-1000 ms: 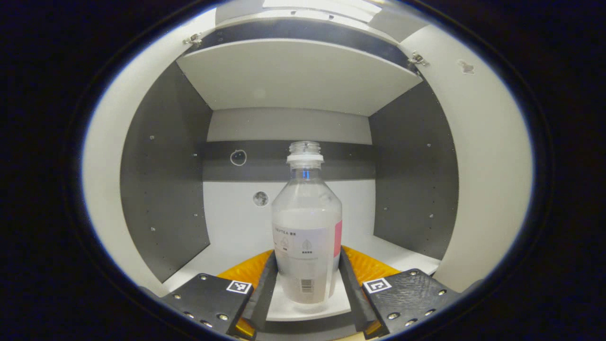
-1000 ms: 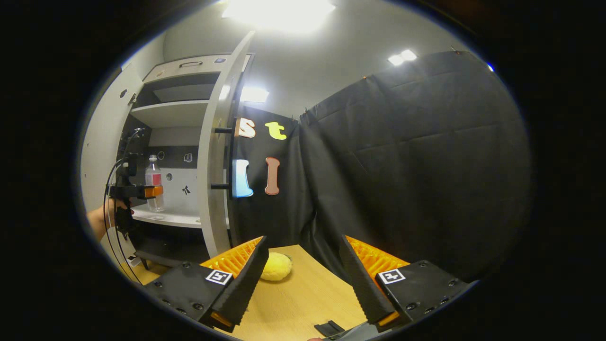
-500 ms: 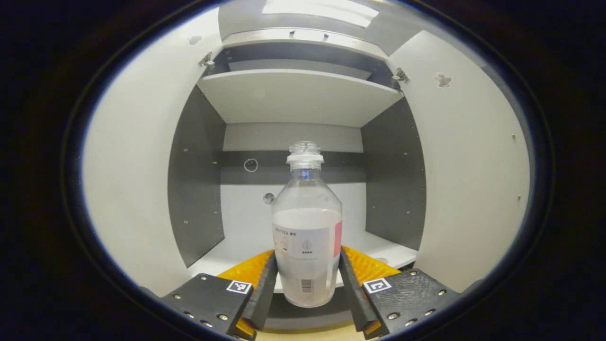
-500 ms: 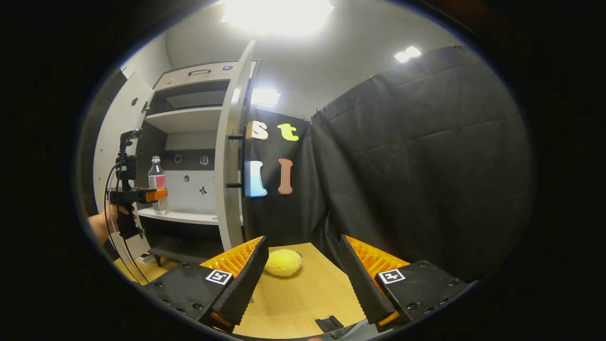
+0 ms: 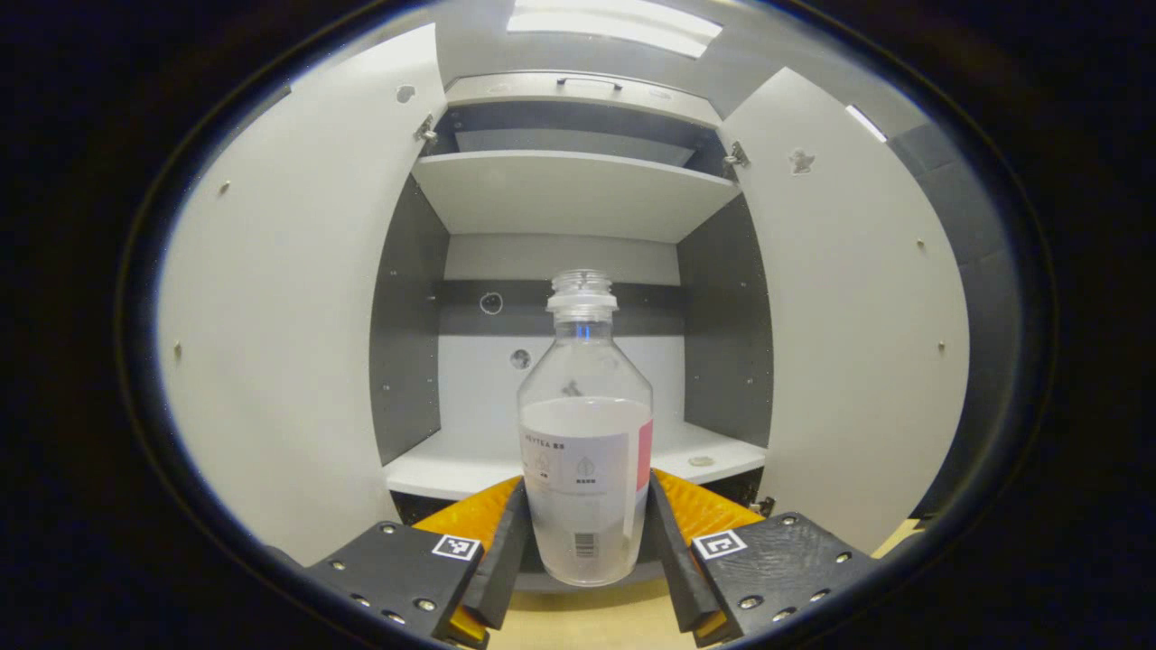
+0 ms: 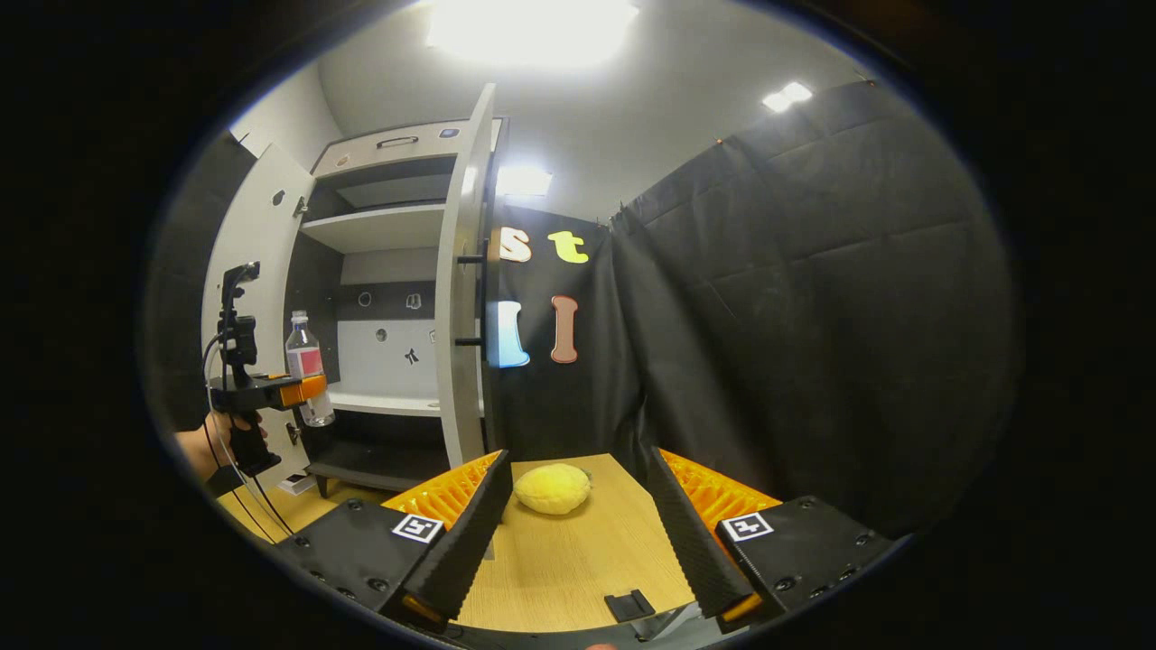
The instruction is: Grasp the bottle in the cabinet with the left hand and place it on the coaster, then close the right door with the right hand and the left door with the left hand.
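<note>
The bottle (image 5: 585, 451) is clear, capless, with a pale label and a pink stripe, and stands upright between the left claw (image 5: 585, 551) fingers, which grip its lower body in front of the open cabinet (image 5: 569, 194). The right gripper view adds a side look: a hand (image 6: 206, 444) holding that claw, bottle ahead of the shelf edge. The right claw (image 6: 578, 533) is released above the tabletop (image 6: 560, 564), a yellow round object (image 6: 552, 488) just beyond its fingers.
</note>
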`<state>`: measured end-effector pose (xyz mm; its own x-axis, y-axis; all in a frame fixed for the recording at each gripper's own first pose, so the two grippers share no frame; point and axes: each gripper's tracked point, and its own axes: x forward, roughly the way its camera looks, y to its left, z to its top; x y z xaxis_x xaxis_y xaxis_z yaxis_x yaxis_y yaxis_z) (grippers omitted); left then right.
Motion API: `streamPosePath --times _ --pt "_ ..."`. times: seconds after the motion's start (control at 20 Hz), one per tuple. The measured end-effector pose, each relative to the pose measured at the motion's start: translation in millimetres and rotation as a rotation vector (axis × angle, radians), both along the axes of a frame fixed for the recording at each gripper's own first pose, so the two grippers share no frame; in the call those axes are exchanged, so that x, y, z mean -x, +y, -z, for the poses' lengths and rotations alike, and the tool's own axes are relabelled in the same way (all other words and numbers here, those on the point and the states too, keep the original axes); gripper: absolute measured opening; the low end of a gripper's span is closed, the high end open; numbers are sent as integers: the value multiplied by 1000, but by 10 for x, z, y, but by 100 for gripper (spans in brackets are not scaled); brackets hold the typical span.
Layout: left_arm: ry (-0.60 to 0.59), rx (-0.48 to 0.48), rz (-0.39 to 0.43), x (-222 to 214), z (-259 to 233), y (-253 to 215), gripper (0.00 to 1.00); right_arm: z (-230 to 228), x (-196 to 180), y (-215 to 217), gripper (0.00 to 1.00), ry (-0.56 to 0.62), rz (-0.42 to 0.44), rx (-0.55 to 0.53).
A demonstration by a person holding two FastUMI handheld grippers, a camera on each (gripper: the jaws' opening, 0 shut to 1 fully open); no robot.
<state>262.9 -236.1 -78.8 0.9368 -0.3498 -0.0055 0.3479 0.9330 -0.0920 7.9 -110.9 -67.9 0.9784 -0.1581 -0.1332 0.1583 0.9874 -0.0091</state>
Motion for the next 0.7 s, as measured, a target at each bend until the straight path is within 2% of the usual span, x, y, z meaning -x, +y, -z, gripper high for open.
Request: streamPosePath --times 0.35,0.4,0.45,0.7 --pt "53 33 8 473 565 3 70 68 132 40 96 11 -44 29" --pt "65 28 8 540 675 8 70 75 148 41 92 12 -47 34" --pt "70 22 9 593 755 6 70 88 153 51 96 14 -51 38" --pt "103 20 37 838 1202 -54 70 242 176 122 96 50 -71 59"
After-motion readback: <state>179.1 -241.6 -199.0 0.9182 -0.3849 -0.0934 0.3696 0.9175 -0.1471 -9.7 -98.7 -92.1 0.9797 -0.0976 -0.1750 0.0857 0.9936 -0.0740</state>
